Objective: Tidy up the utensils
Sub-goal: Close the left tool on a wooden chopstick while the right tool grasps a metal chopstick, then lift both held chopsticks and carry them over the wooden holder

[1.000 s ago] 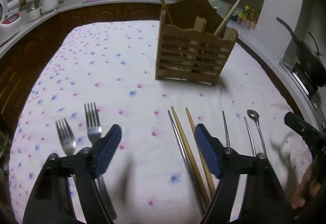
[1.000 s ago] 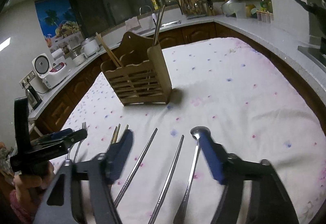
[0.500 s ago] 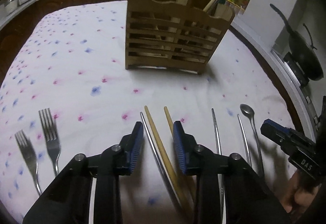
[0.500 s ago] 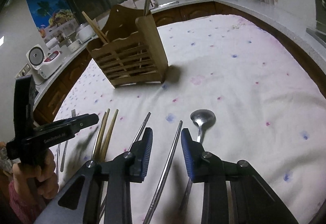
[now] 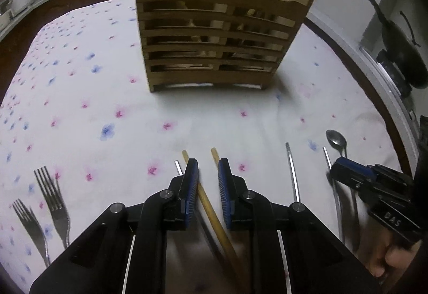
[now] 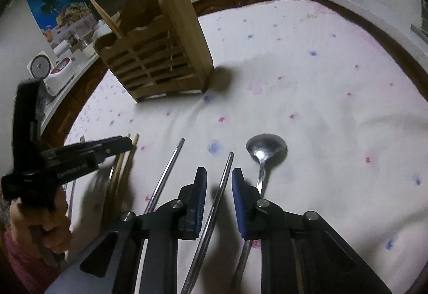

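My left gripper (image 5: pixel 208 176) is low over the tablecloth, its blue pads narrowly apart around a wooden chopstick (image 5: pixel 211 211) that runs between them; a second wooden chopstick (image 5: pixel 214 153) and a metal one (image 5: pixel 178 167) lie beside it. My right gripper (image 6: pixel 218 187) has its pads narrowly apart around a metal chopstick (image 6: pixel 222 189). Another metal chopstick (image 6: pixel 168 173) lies to its left and a steel spoon (image 6: pixel 264 152) to its right. The slatted wooden utensil caddy (image 5: pixel 214 50) stands beyond, with chopsticks in it.
Two forks (image 5: pixel 52 200) lie at the left on the floral tablecloth (image 5: pixel 80 106). A dark pan (image 5: pixel 401 53) sits on the stove at the right. A rice cooker (image 6: pixel 48 71) and jars stand on the counter behind.
Both grippers have moved forward and down over the utensils and narrowed from wide open to a small gap, the left around a wooden chopstick, the right around a metal chopstick.
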